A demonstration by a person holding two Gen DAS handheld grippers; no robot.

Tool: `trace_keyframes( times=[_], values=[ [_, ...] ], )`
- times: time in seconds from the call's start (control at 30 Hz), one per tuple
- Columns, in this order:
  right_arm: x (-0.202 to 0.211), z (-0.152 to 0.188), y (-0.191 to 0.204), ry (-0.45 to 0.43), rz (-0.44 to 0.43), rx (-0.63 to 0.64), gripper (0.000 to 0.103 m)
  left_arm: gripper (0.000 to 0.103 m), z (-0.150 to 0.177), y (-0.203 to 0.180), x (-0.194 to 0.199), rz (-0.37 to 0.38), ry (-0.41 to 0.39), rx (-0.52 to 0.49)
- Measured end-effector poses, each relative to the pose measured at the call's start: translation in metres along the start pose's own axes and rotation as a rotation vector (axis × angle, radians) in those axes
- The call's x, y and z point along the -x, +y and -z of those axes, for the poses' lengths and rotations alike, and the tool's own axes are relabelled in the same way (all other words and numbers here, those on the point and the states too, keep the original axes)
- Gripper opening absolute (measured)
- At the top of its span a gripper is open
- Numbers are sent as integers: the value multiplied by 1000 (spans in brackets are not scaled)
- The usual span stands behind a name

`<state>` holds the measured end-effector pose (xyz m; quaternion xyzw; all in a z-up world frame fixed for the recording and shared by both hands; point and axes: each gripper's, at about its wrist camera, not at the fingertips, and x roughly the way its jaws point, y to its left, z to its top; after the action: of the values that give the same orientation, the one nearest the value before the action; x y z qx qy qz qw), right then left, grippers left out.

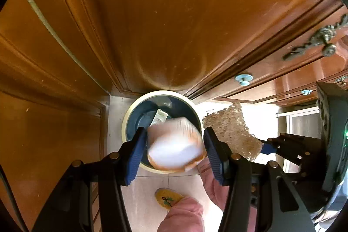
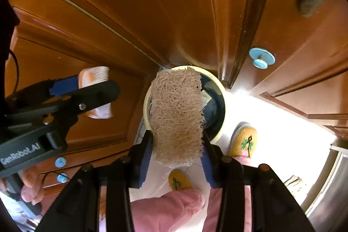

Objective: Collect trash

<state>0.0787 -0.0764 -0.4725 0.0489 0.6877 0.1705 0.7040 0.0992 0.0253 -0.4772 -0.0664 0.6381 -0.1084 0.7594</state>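
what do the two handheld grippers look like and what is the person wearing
Both the left gripper and the right gripper have black linkage arms with brass-coloured pivot pins and ribbed blue pads. The left one's dark grey body bears white "GenRobot.AI" lettering, with a thin black cable nearby. The person wears pink trousers and yellow embroidered slippers.

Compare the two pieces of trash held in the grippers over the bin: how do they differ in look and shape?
The cup in the left gripper is smooth, white, round and orange-stained; the loofah piece in the right gripper is tan, fibrous, flat and ragged-edged. The cup looks motion-blurred, the loofah piece sharp. Both sit between blue pads above the trash bin.
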Motion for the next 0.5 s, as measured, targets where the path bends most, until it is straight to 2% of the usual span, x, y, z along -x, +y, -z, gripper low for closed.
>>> trace_keyframes(
  times=[0.2,0.33,0.5],
  values=[
    [-9,-1,0,1,-9,-14,48,75,-5,-2,-10,-49,9,-38],
    [-9,2,-2,0,-14,-22,50,80,-4,5,-9,-58,4,-34],
    [-4,1,-8,-5,-25,-54,50,81,0,12,-3,-93,-1,-36]
  ],
)
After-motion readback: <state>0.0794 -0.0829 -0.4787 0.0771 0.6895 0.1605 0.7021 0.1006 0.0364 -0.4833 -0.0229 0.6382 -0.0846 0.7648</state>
